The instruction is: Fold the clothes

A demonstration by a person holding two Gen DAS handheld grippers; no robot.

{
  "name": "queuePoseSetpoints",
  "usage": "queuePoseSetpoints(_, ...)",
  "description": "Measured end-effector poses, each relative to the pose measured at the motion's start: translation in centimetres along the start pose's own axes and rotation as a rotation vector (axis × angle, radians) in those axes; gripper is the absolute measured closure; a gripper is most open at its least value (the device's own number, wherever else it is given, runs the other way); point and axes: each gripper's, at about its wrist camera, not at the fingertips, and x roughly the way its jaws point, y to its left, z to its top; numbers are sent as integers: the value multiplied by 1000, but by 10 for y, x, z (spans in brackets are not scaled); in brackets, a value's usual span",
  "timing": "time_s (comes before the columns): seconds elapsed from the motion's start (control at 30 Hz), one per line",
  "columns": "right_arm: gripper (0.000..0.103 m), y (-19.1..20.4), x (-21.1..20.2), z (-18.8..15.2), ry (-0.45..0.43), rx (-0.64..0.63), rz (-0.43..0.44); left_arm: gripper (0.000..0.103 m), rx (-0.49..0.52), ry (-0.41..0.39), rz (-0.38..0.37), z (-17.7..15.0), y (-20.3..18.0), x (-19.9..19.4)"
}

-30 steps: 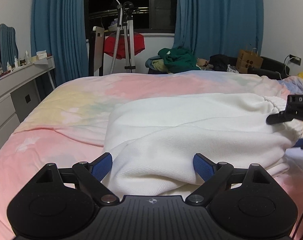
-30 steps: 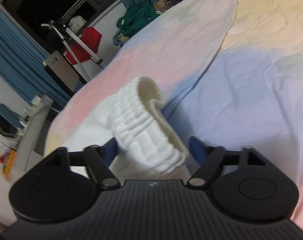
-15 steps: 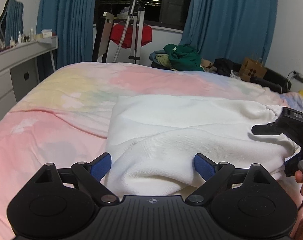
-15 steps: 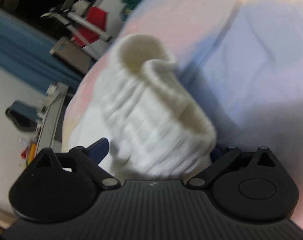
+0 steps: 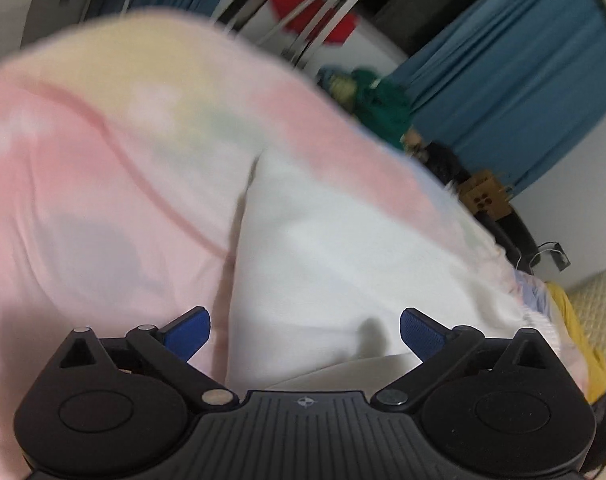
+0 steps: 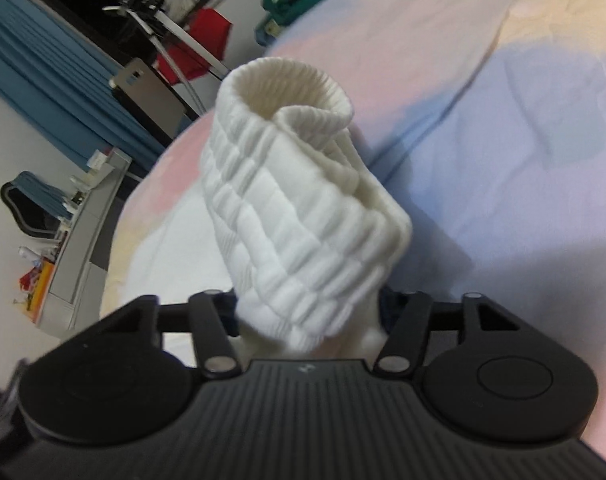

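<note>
Home bedroom, bed [image 6: 543, 128] with pastel tie-dye sheet, blue curtains [image 5: 523, 80] at a dark window, grey dresser [image 6: 85, 232] carrying small items, mirror [image 6: 27, 208] beside it, heap of clothes [image 5: 379, 100] past the bed, paper bag [image 5: 485, 198] on the floor

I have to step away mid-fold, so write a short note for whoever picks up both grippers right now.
Right gripper: shut on the ribbed cuff of the white garment, cuff lifted off the bed.
Left gripper: open, holding nothing, above the near edge of the garment; view blurred.
Garment lies bunched on the pastel bedspread, not yet a neat fold.
Left: probably carry the cuff across, flatten, finish folding.
</note>
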Motion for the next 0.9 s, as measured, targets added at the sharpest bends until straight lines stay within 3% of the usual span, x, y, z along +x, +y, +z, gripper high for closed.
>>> queuePoseSetpoints(0.2, 46, 2, 1, 0, -11, 1, -4, 4, -41, 81, -62, 2, 10, 23)
queuePoseSetpoints(0.33, 46, 3, 1, -1, -21, -5, -5, 13, -24, 104, -71, 1, 11, 29)
queuePoseSetpoints(0.57, 46, 9, 1, -5, -45, -18, -20, 35, -19, 73, -74, -5, 14, 19)
queuePoseSetpoints(0.9, 52, 25, -17, -13, -123, -80, -7, 55, -23, 16, -140, -10, 12, -5)
